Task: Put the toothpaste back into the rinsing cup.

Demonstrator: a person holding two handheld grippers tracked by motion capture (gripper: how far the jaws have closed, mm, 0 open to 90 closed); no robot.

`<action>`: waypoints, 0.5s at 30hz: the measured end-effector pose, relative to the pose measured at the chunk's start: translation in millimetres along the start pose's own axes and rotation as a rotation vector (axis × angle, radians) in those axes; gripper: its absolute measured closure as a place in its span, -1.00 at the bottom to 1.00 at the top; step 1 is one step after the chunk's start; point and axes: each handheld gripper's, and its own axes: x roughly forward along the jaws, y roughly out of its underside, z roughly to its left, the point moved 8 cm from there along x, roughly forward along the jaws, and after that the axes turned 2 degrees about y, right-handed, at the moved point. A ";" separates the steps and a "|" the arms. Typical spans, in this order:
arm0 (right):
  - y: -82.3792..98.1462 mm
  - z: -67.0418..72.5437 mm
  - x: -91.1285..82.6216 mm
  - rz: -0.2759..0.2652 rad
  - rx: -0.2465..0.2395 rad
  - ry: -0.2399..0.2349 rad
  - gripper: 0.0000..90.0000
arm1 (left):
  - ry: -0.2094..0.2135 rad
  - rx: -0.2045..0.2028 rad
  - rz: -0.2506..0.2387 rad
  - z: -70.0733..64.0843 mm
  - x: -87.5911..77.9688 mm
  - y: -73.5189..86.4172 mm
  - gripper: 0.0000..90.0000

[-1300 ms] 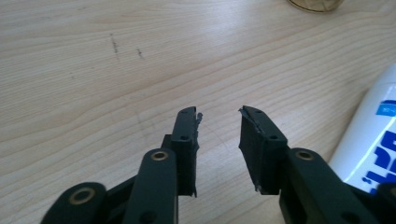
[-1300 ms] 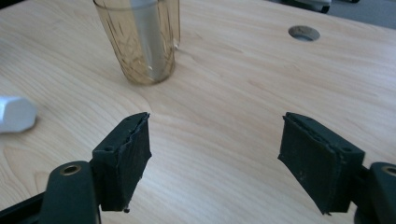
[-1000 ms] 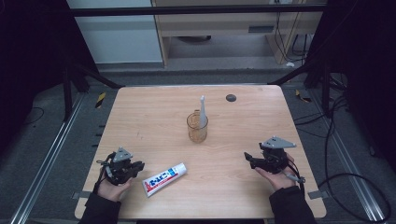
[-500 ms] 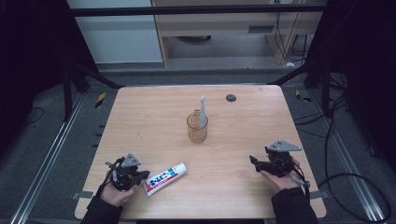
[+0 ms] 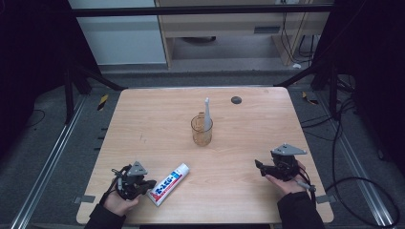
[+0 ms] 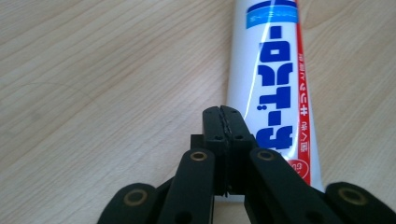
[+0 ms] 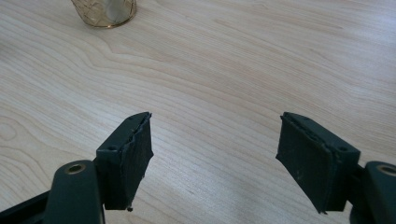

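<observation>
1. Left gripper point(image 5: 143, 185), nearest edge of the table point(image 5: 143, 119), borne in our left hand point(image 5: 118, 202); in the left gripper view its jaws meet pad to pad with nothing between them, having just been closing; we judge that they shut on no thing, the tip lying at the tail of the tube rather than around it.
2. Toothpaste tube point(image 5: 168, 183), white with blue lettering and a red stripe, lying flat and aslant just beside the left gripper, crimped tail toward us, cap pointing away toward the cup; in the left gripper view the tube point(image 6: 275, 79) runs up the right of the closed jaws; whether they touch it we cannot tell; laid flat so, it offers its narrow sides to a pinch.
3. Right gripper point(image 5: 260, 167), held in our right hand point(image 5: 286, 181) at the near right, well apart from the tube; its jaws stand wide over bare wood, holding nothing; we take it to be waiting.
4. Amber glass cup point(image 5: 201, 130), upright at mid-table; a white toothbrush point(image 5: 207, 113) stands in it, leaning on the rim.
5. Small dark round disc point(image 5: 236, 99), near the far edge; what it is we cannot tell.
</observation>
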 end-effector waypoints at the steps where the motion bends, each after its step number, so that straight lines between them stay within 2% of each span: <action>1: 0.2 -0.3 0.1 0.001 0.001 0.002 -0.42 | 0.007 0.006 0.006 -2.5 1.1 0.0 0.99; 7: 1.1 -0.5 1.7 0.005 -0.007 0.003 -0.42 | 0.029 0.038 0.026 -15.7 8.4 -1.4 0.99; 15: 2.2 -0.5 2.6 0.011 -0.002 0.004 -0.42 | 0.043 0.059 0.014 -25.3 11.5 -5.8 0.99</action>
